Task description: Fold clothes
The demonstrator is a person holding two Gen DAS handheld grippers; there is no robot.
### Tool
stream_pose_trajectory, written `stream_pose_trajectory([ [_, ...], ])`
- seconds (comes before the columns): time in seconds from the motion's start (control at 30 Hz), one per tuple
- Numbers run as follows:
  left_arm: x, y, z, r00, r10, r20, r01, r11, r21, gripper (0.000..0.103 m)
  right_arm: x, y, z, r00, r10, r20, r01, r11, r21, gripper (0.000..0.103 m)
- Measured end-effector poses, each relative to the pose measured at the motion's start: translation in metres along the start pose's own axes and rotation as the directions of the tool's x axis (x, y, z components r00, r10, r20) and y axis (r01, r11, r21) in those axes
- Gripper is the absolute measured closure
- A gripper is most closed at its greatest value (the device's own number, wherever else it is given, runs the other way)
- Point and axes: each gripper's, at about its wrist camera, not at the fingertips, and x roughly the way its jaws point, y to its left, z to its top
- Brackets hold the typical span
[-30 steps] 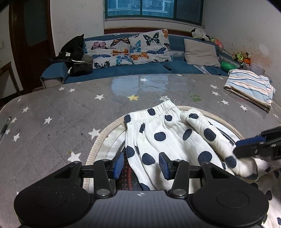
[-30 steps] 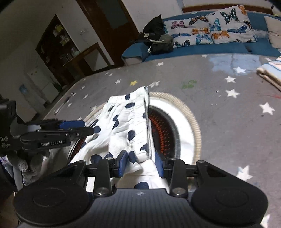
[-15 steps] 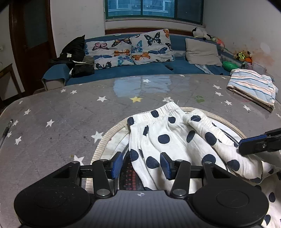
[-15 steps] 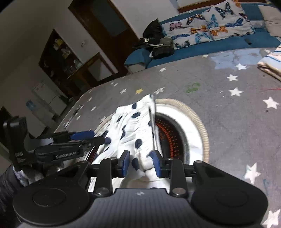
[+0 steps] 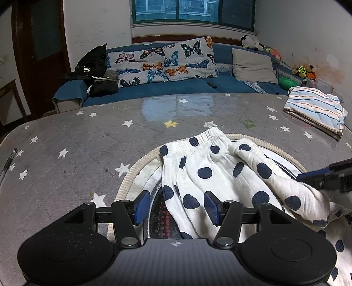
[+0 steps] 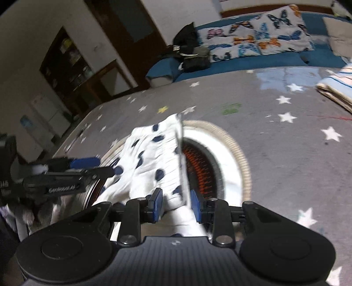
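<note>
Right wrist: claw [image 6: 176,205] around dotted trousers [image 6: 154,158].

I'm working in a home living room. At twelve o'clock a blue sofa [image 5: 154,88] carries butterfly-print cushions [image 5: 167,62] beneath a window [image 5: 193,11]. Soft toys [image 5: 304,70] sit at two o'clock, a wooden door [image 5: 44,44] at ten. A star-patterned grey cloth [image 5: 77,143] covers the table, with folded striped laundry [image 5: 316,110] on it.

One polka-dot garment [image 5: 211,176], one folded striped cloth [image 5: 316,110], two butterfly cushions [image 5: 167,63] (one plain [image 5: 253,66]), two tools [image 5: 176,206].
</note>
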Motion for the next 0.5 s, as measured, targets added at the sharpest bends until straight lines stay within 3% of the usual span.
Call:
stream_pose_trajectory([
  [0.1,0.001,-0.001,0.000,1.000,-0.002,-0.003,0.002,1.000,0.004,0.045,-0.001,0.009,0.000,0.999,-0.037,0.006,0.037,0.998,-0.059,0.075],
  [0.17,0.002,-0.002,0.000,1.000,-0.002,-0.005,0.002,1.000,0.007,0.045,-0.002,0.015,0.000,0.998,-0.061,0.011,0.062,0.993,-0.098,0.085],
  [0.37,0.006,-0.001,0.000,1.000,0.002,-0.009,-0.002,1.000,0.012,0.045,-0.004,0.032,0.000,0.991,-0.132,0.032,0.136,0.968,-0.213,0.087],
  [0.5,0.009,0.000,0.000,1.000,0.007,-0.010,-0.007,1.000,0.016,0.045,-0.015,0.033,0.011,0.966,-0.240,0.094,0.257,0.919,-0.299,0.087],
])
